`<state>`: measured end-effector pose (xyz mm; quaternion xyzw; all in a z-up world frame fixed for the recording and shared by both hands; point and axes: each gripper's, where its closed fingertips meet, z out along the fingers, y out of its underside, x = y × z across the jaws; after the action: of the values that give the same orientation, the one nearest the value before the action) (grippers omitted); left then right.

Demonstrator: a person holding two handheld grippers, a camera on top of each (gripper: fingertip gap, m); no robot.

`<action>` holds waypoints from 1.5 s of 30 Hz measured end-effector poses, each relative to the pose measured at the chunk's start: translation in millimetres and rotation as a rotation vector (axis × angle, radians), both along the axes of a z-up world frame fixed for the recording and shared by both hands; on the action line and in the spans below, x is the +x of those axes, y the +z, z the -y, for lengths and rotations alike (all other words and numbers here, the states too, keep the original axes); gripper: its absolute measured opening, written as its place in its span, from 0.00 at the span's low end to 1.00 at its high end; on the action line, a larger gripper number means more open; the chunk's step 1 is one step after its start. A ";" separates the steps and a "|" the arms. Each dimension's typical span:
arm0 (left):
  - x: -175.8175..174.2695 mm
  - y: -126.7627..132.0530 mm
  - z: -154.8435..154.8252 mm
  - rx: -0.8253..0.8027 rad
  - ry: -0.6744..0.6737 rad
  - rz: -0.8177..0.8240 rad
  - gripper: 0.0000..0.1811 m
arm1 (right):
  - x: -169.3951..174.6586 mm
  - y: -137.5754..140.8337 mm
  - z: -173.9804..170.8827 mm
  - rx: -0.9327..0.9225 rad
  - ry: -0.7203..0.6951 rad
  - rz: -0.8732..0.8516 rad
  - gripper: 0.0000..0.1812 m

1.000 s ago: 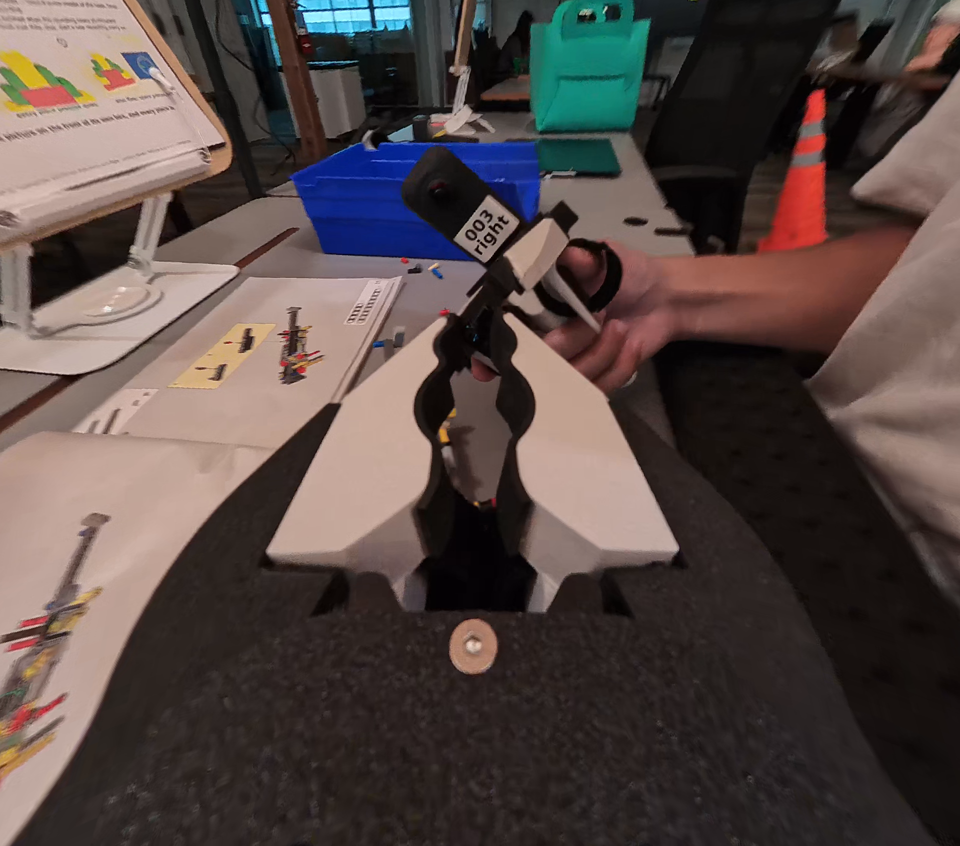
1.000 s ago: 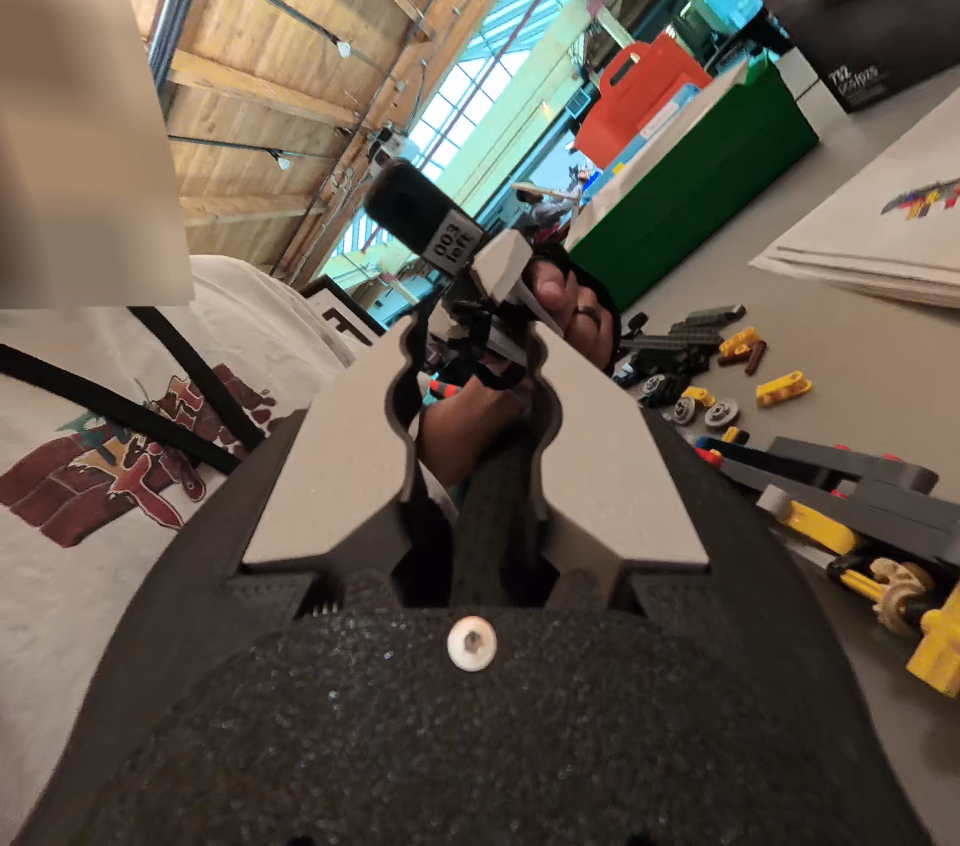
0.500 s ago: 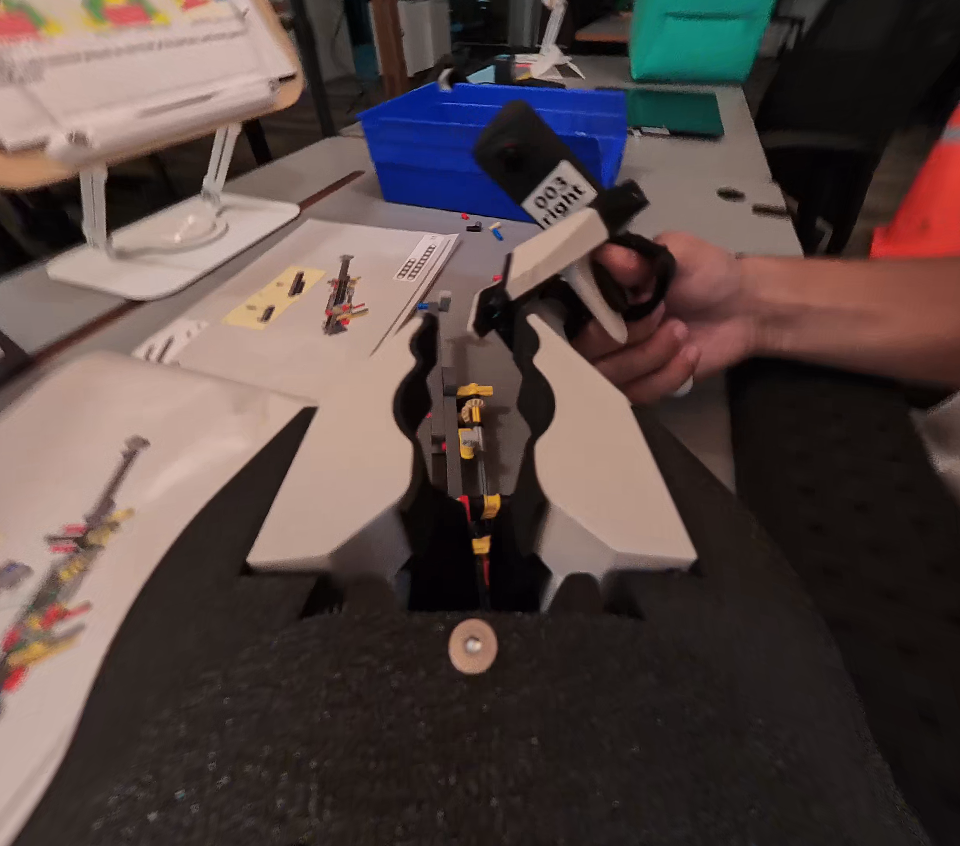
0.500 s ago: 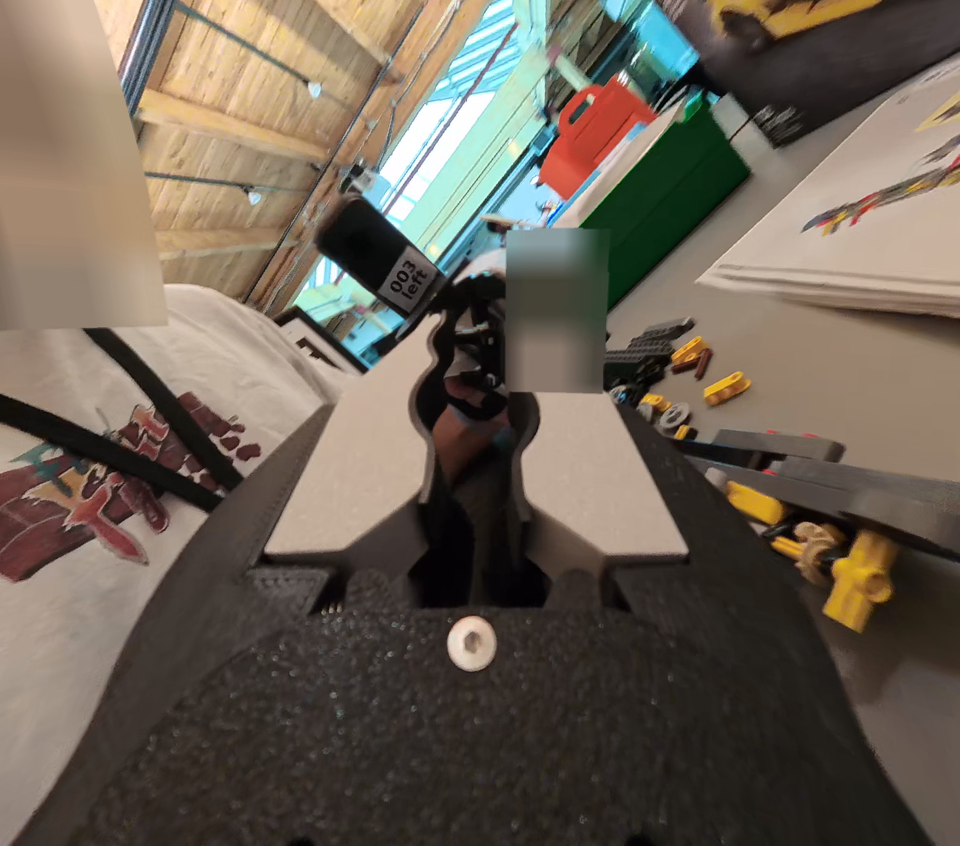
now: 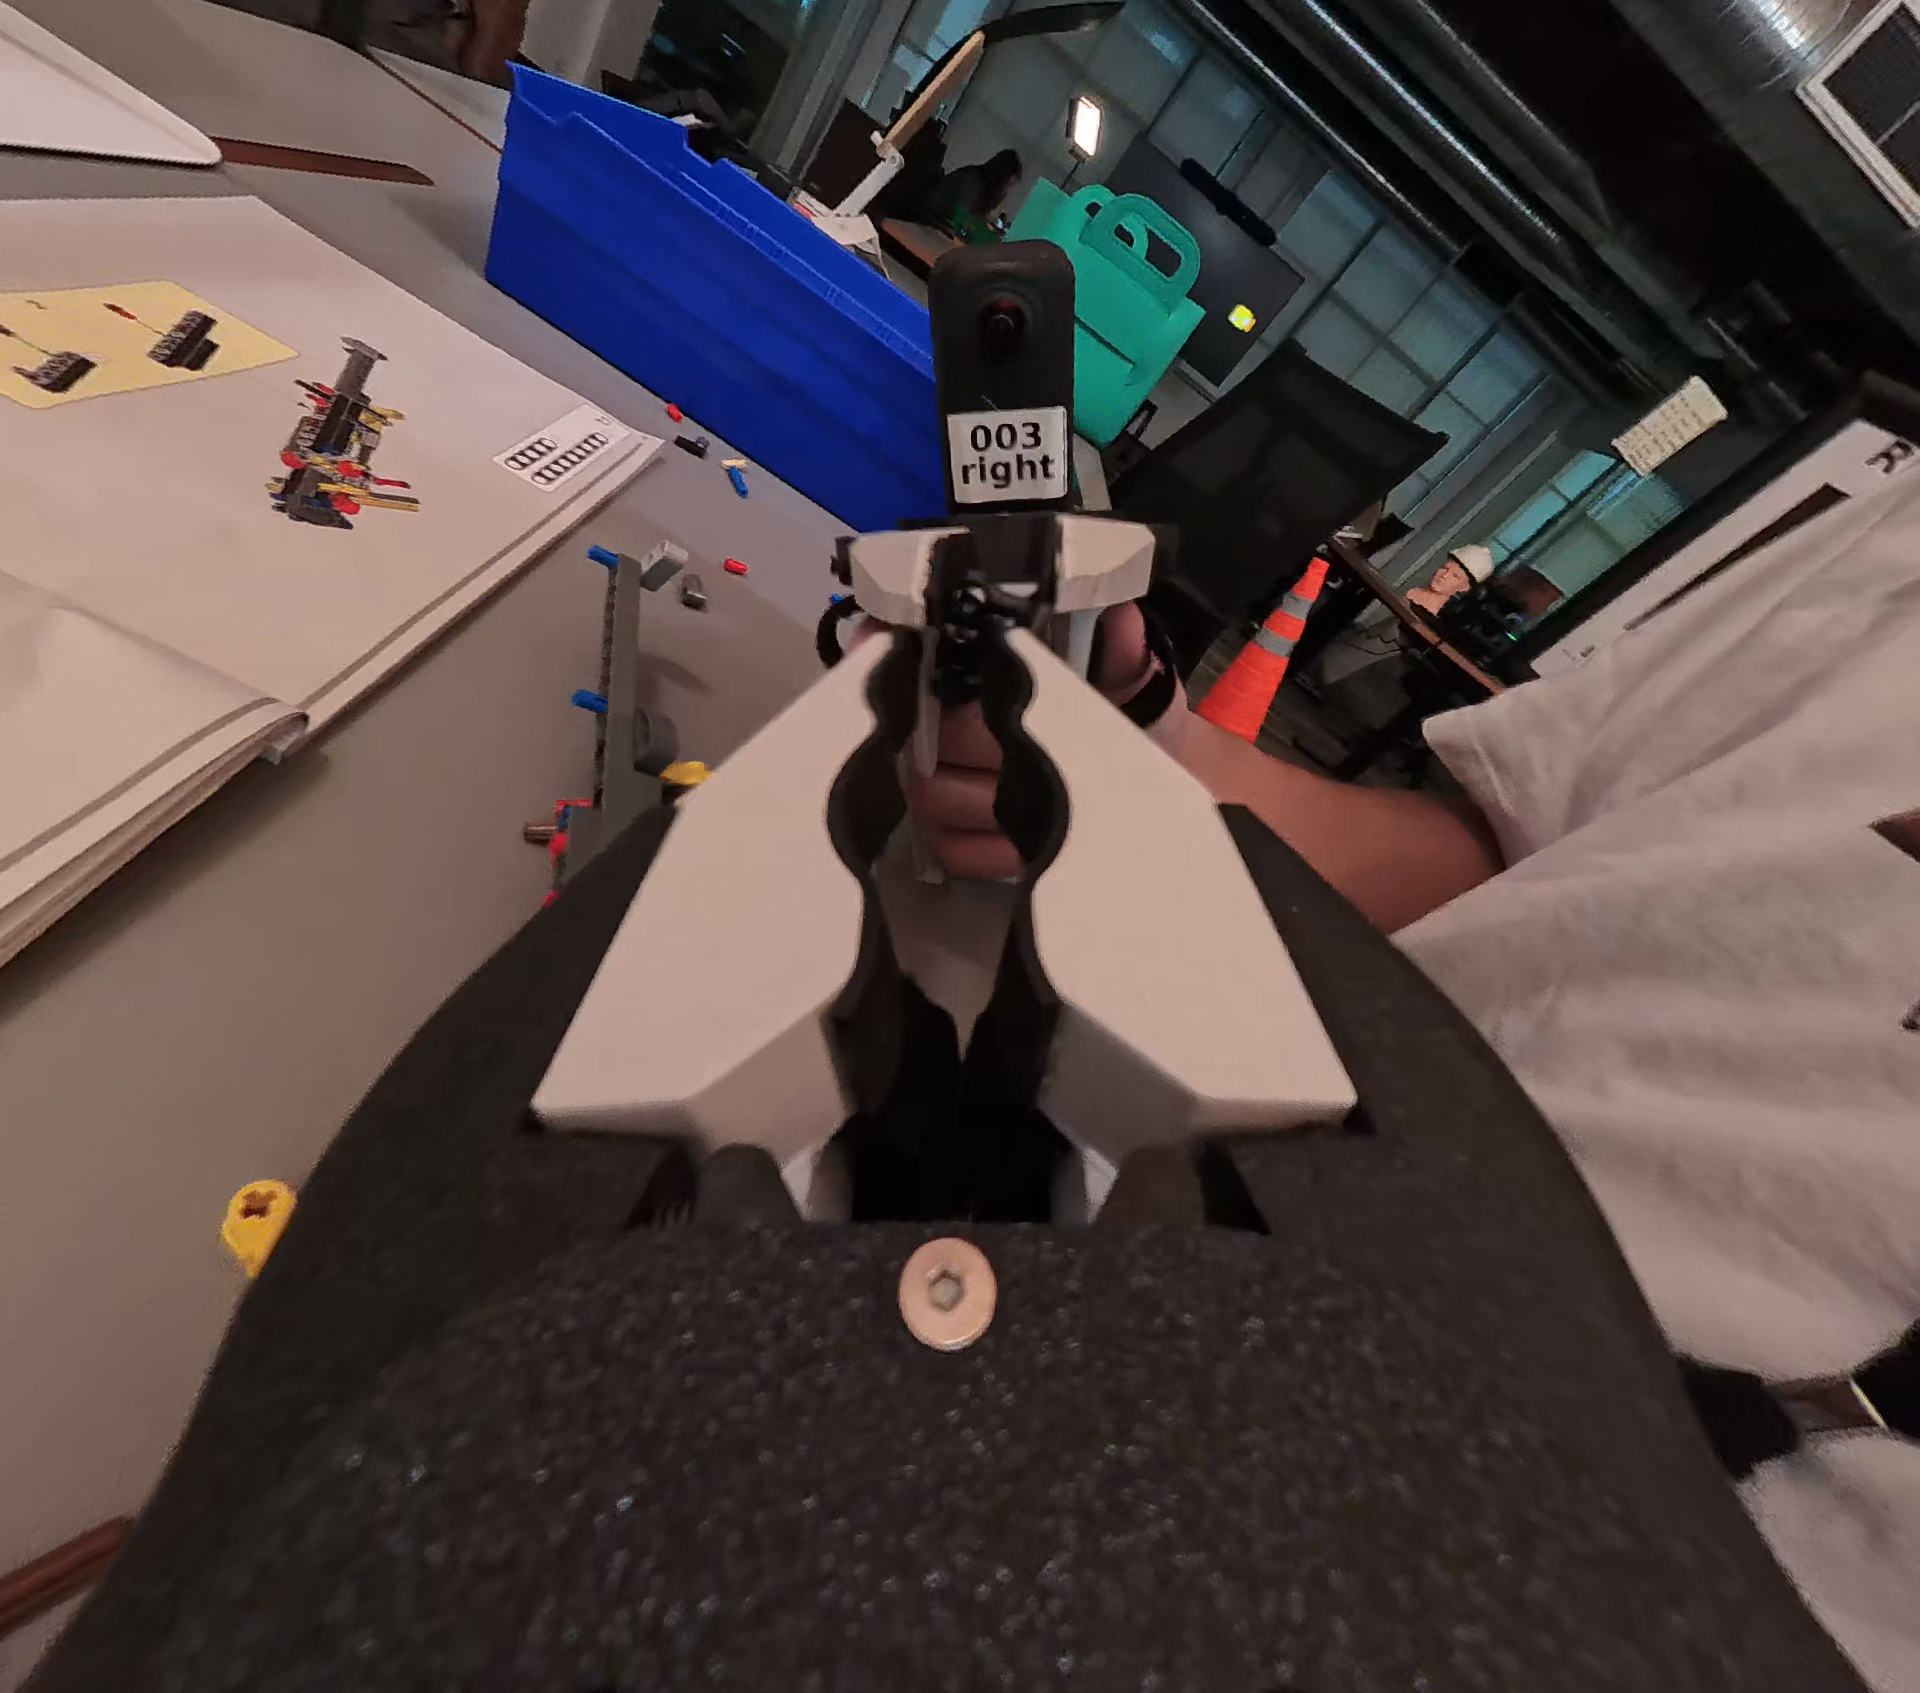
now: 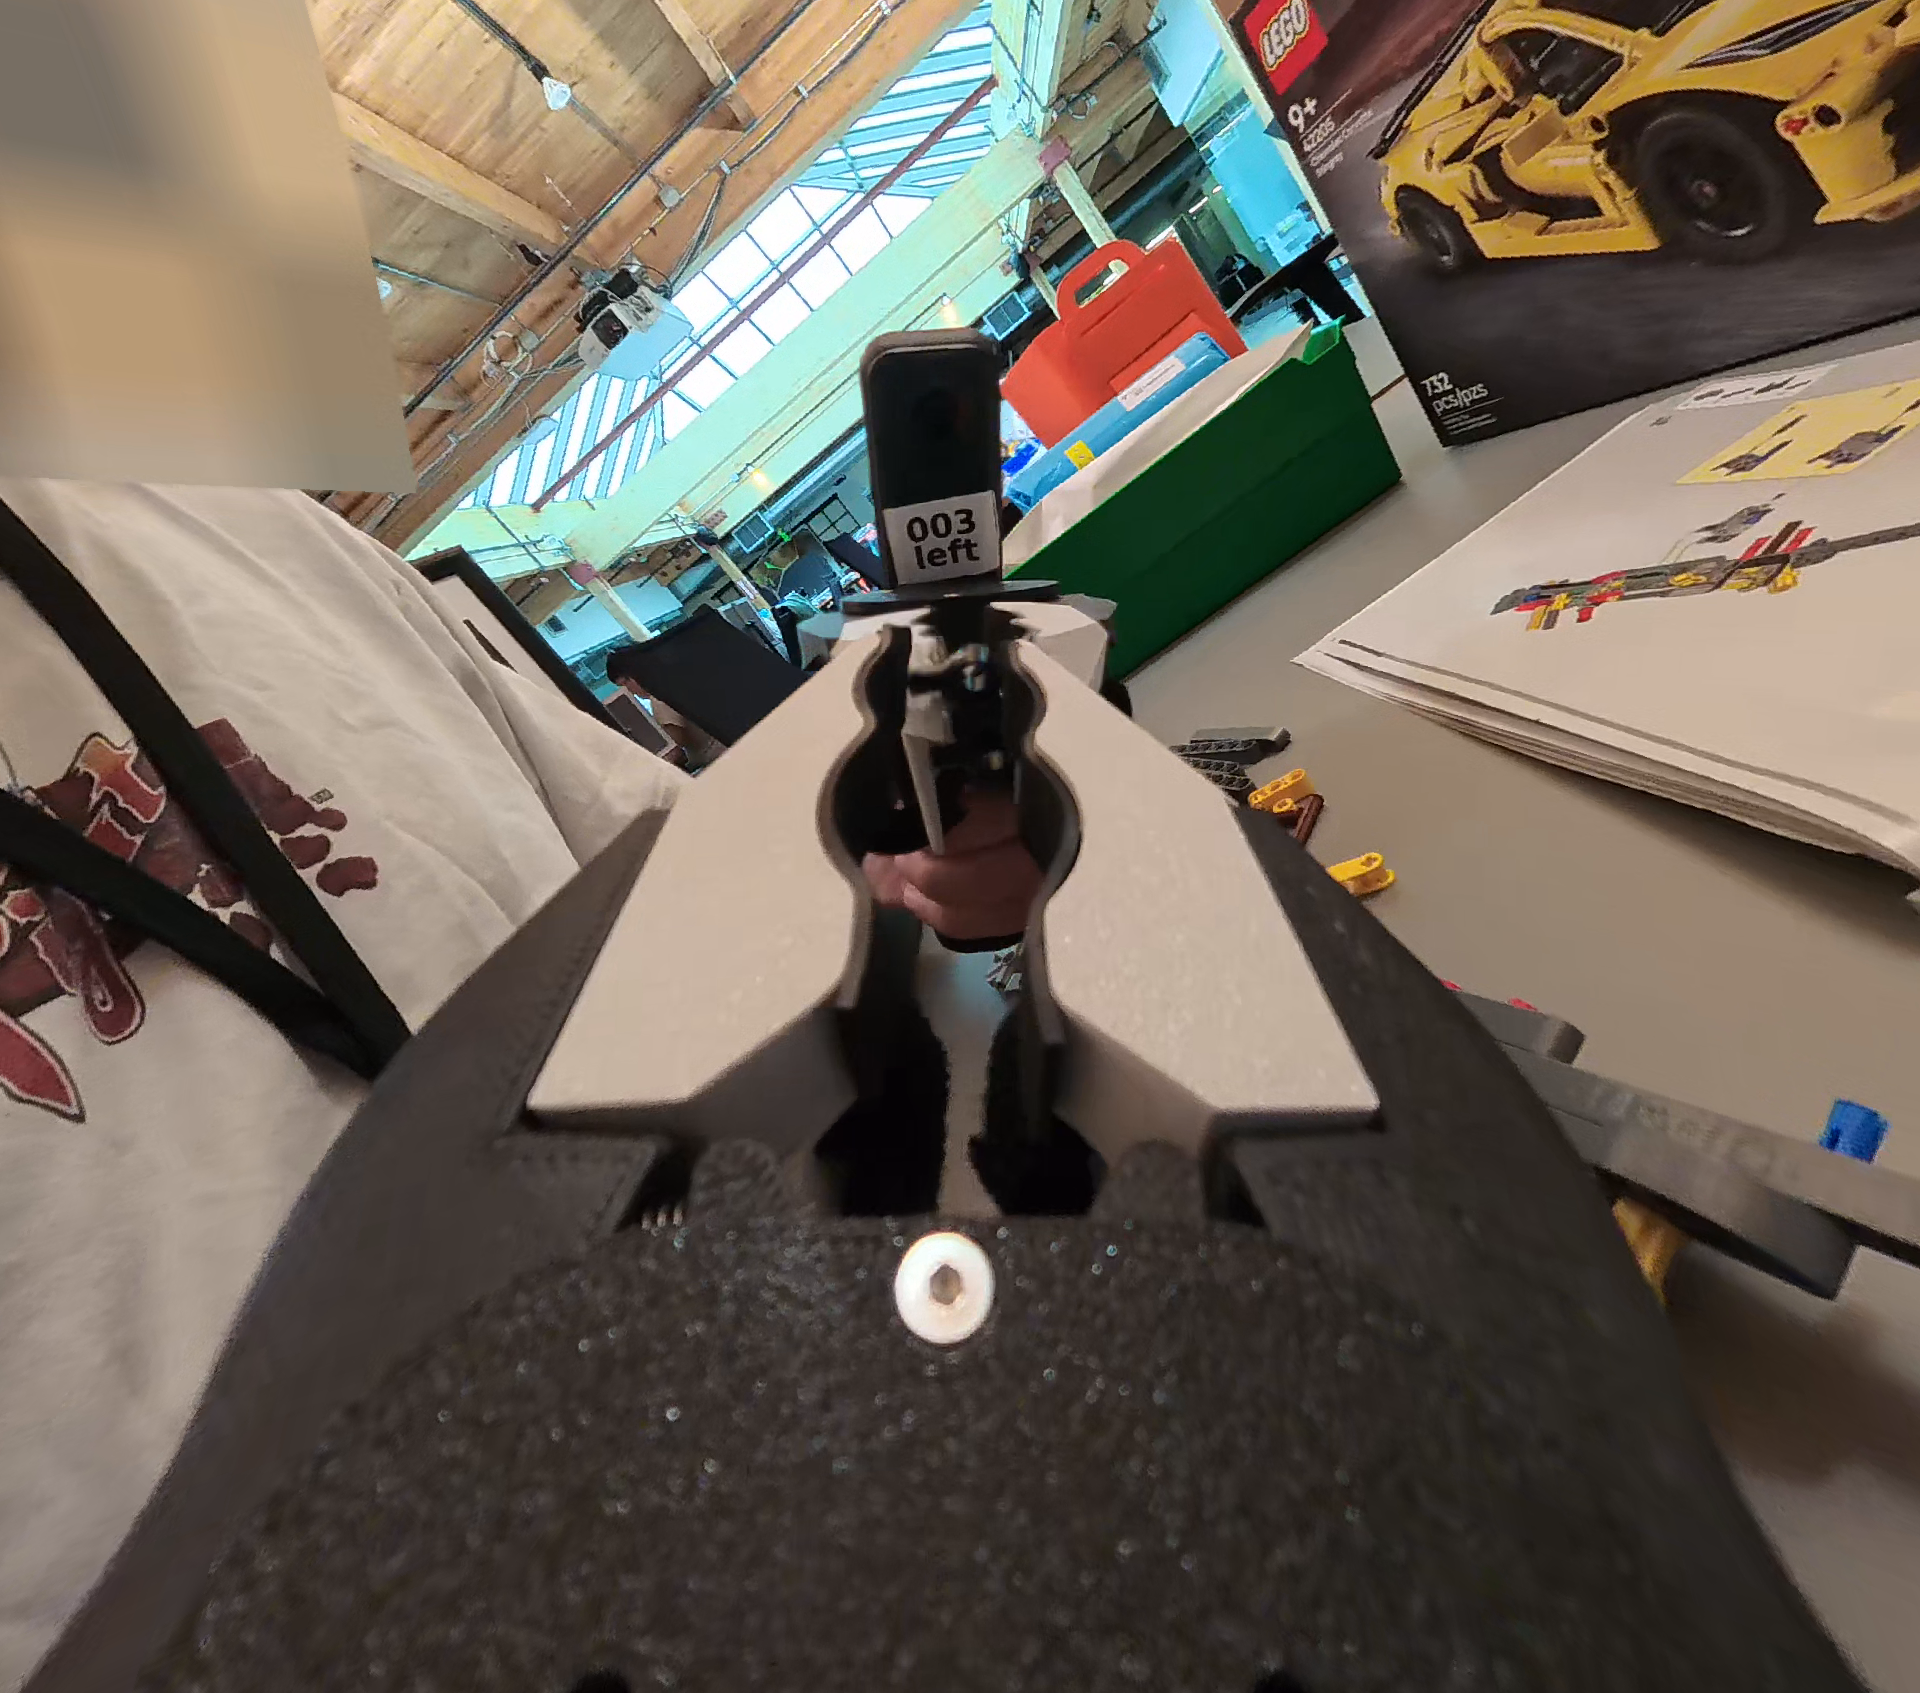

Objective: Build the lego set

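My left gripper (image 5: 956,656) and my right gripper (image 6: 945,677) point straight at each other, tip to tip, above the table edge. Each shows head-on in the other's view: the right gripper (image 5: 997,573) and the left gripper (image 6: 966,615). Both jaws stand a narrow gap apart, and I see nothing clamped between them. A long grey lego beam assembly (image 5: 623,687) with blue and red pins lies on the table left of my left gripper. It also shows low on the right of the right wrist view (image 6: 1683,1155). A yellow connector (image 5: 255,1222) lies near my left gripper's body.
An open instruction booklet (image 5: 260,500) (image 6: 1662,656) lies on the table. A blue bin (image 5: 675,334) stands behind it, with a green bin (image 6: 1226,521) and the set's box (image 6: 1610,33) on the other side. Loose pieces (image 6: 1278,791) are scattered about. The person's white shirt (image 5: 1662,968) is close. My two grippers' fingertips are within a few centimetres of each other. From either gripper's tips it is about 15 cm to the yellow connector (image 5: 255,1222).
Both grippers have swung round to face each other squarely, tilted upward. The lego assembly seen between my left fingers half a second ago now lies off to the left. My left jaws have narrowed.
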<state>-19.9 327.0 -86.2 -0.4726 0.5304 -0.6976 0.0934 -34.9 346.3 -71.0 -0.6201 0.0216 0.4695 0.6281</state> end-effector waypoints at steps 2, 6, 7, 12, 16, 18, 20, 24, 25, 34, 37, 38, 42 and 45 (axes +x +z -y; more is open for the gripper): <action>-1.4 3.7 -4.3 -0.050 0.003 0.008 0.04 | 4.0 4.5 3.3 0.022 -0.024 0.030 0.24; -2.7 15.5 -26.7 -0.264 0.008 0.010 0.04 | 21.2 -4.0 8.5 0.001 -0.237 0.430 0.27; -3.6 18.4 -29.6 -0.294 0.004 0.017 0.03 | 21.6 -3.3 9.0 -0.011 -0.269 0.518 0.25; -5.1 25.5 -28.6 -0.400 -0.031 0.024 0.03 | -2.4 8.1 -7.2 -0.041 -0.285 0.751 0.24; -9.8 31.4 -22.5 -0.525 -0.124 0.017 0.03 | -5.4 1.3 -18.5 -0.009 -0.401 1.006 0.24; -12.7 29.7 -18.5 -0.563 -0.185 -0.011 0.03 | -8.7 11.9 -12.7 0.077 -0.417 1.046 0.21; -16.0 27.8 -15.7 -0.606 -0.243 -0.043 0.03 | -12.8 11.0 -5.4 0.072 -0.322 1.075 0.19; -27.7 27.0 1.3 -0.603 -0.377 -0.084 0.03 | -16.5 7.0 2.6 0.067 -0.214 1.165 0.20; -31.0 27.7 6.2 -0.593 -0.407 -0.087 0.03 | -21.0 6.6 4.6 0.079 -0.183 1.176 0.17; -37.5 24.2 18.7 -0.542 -0.459 -0.106 0.03 | -26.8 -5.1 10.5 0.034 -0.068 1.181 0.13; -39.2 22.9 21.9 -0.488 -0.457 -0.093 0.03 | -29.2 -6.1 13.6 0.028 -0.022 1.148 0.13; -39.3 21.9 22.7 -0.472 -0.454 -0.093 0.04 | -29.5 -7.3 14.6 0.026 -0.010 1.150 0.13; -38.7 21.5 22.4 -0.477 -0.450 -0.093 0.03 | -28.5 -8.3 14.4 0.025 -0.015 1.190 0.13; -39.4 23.0 22.6 -0.489 -0.458 -0.090 0.03 | -29.4 -6.8 14.6 0.026 -0.020 1.194 0.13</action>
<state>-59.3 304.4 -63.2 -0.3798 0.4436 -0.7854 -0.2054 -64.3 331.7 -77.8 -0.7688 -0.3350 0.0340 0.5436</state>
